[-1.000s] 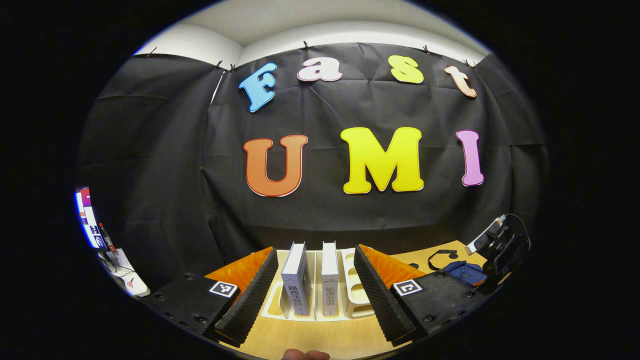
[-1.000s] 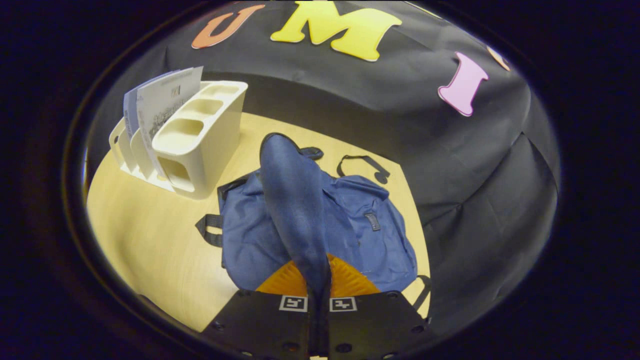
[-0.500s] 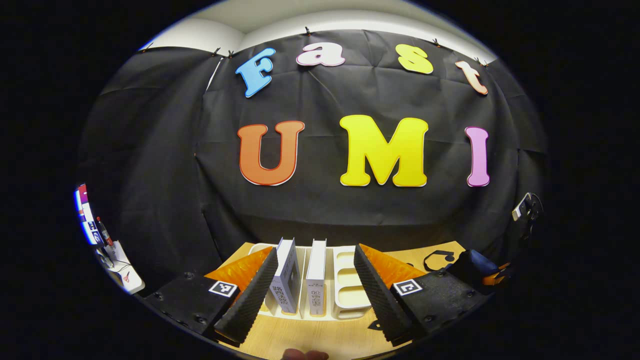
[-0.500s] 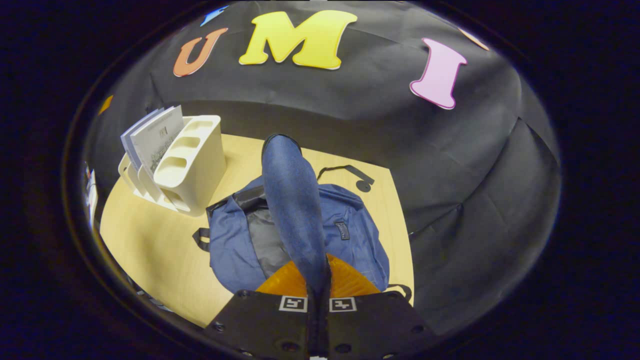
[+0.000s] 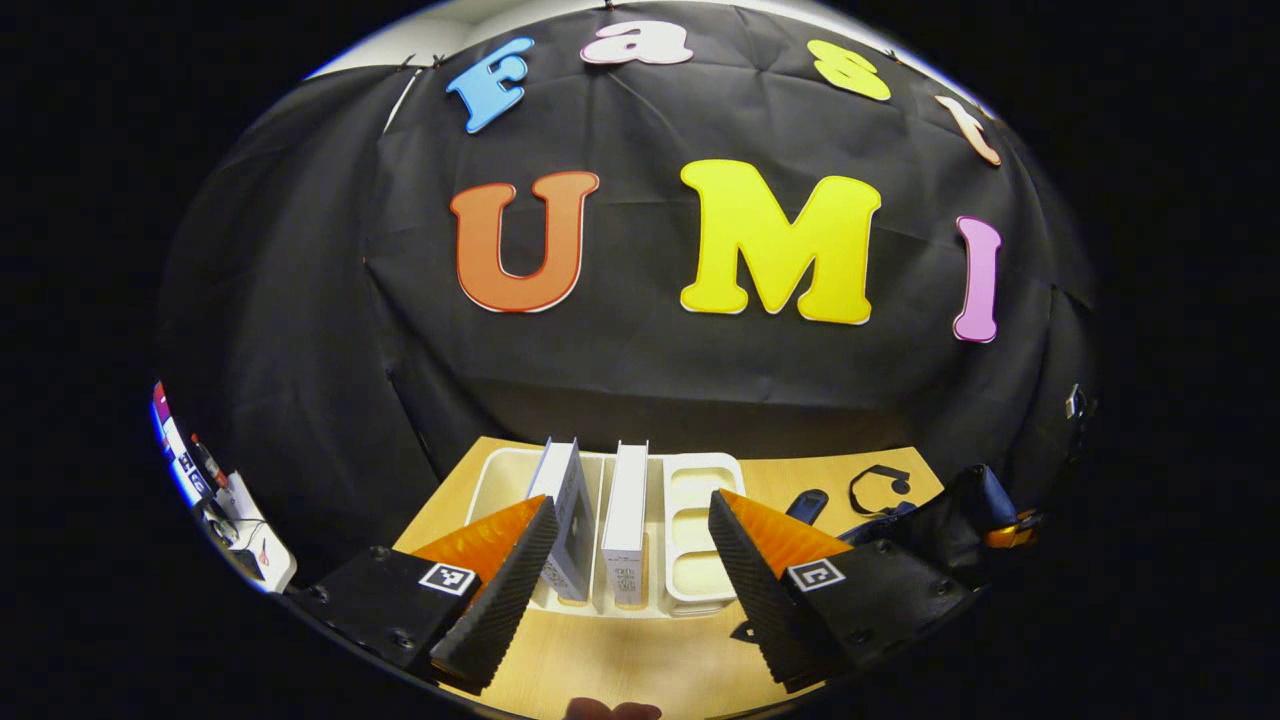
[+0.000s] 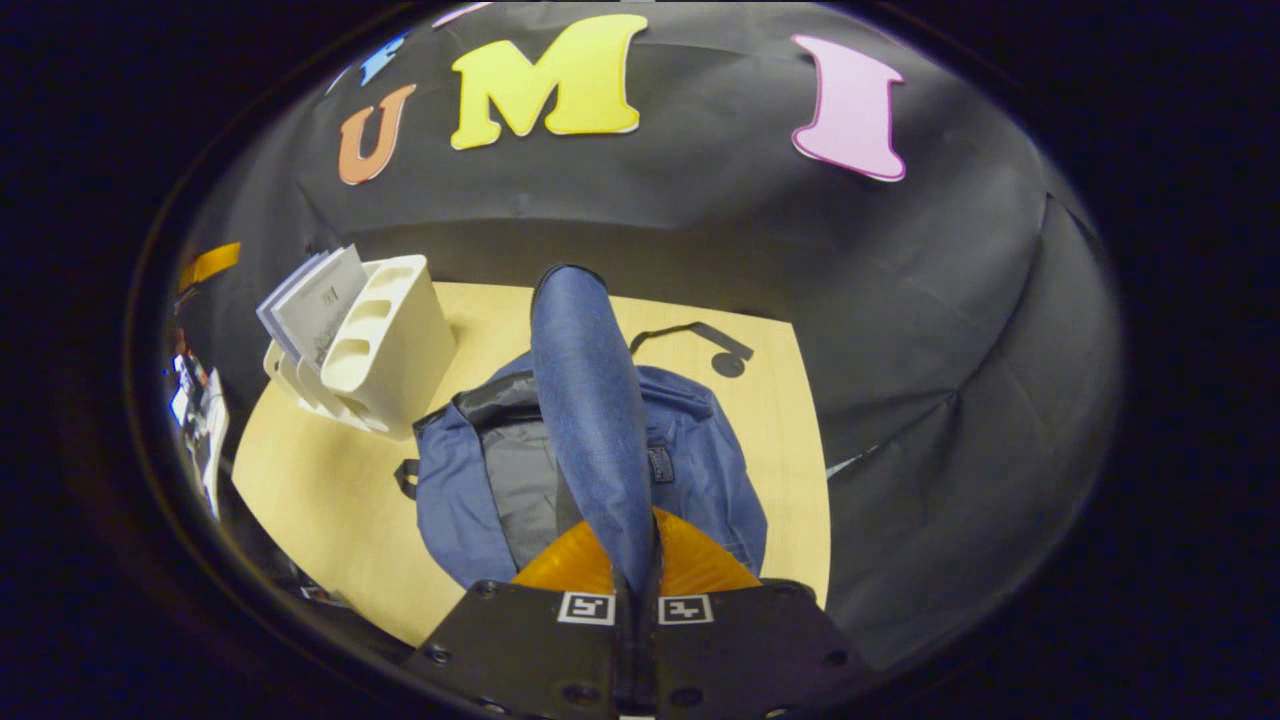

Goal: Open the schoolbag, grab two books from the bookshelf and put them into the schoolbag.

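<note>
left gripper point(image 5: 628, 560) was spread wide before two upright books point(image 5: 625, 510) in bookshelf point(image 5: 700, 500). right gripper point(image 6: 637, 590) was clenched on the flap point(image 6: 590, 400) of the schoolbag point(image 6: 700, 480), lying on table point(image 6: 310, 480).

Left tongs point(image 5: 628, 560): two matte black, wedge-shaped bodies, each carrying a small square white tag printed with a black block pattern on its upper face, and dark round screw heads along the outer edges. Ribbed, sawtooth-textured gripping faces line the inner sides of the fingers point(image 5: 500, 600).

Right tongs point(image 6: 636, 585): matching flat black bodies, one square black-and-white tag apiece set side by side near the inner edges, round screw heads at the corners. Fan-ribbed finger backs.
</note>
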`<state>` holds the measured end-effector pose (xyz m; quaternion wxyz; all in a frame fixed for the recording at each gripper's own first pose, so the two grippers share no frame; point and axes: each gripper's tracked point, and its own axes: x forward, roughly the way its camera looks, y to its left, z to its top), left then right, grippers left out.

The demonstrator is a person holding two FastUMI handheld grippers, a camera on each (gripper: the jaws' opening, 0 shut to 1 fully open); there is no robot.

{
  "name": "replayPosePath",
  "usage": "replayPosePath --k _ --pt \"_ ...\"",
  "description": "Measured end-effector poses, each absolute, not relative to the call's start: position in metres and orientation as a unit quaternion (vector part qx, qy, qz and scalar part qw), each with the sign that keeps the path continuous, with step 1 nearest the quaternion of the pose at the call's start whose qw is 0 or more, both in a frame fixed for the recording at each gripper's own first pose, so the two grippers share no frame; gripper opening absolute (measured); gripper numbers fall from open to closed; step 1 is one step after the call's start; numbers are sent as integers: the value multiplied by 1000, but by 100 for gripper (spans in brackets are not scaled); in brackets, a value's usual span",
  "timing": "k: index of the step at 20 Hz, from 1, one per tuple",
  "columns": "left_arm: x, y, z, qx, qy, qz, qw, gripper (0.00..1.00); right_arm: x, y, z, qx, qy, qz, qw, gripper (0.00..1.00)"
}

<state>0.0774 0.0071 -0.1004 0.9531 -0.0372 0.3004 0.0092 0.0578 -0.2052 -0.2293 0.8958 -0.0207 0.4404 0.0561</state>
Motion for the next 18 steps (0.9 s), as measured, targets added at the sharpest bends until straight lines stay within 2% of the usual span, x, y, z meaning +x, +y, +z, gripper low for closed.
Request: replayPosePath --k 5,8,12,13,14,18 --pt "105 -2 -123 -52 388 -43 919 97 57 -217 -229 4 450 56 891 1" --pt "122 -3 -146 -21 433 -66 899 97 53 -218 -232 22 457 48 888 1" --pt "129 -12 -184 -26 512 -93 853 97 50 -214 -229 24 460 52 886 1" --pt "132 -9 -190 -23 527 -93 844 100 49 -212 -229 26 461 53 885 1" --pt "135 -8 -197 -17 538 -90 838 97 49 -212 -228 28 462 53 885 1" --pt "138 0 -228 -3 585 -84 807 97 44 -210 -227 37 463 51 884 1"
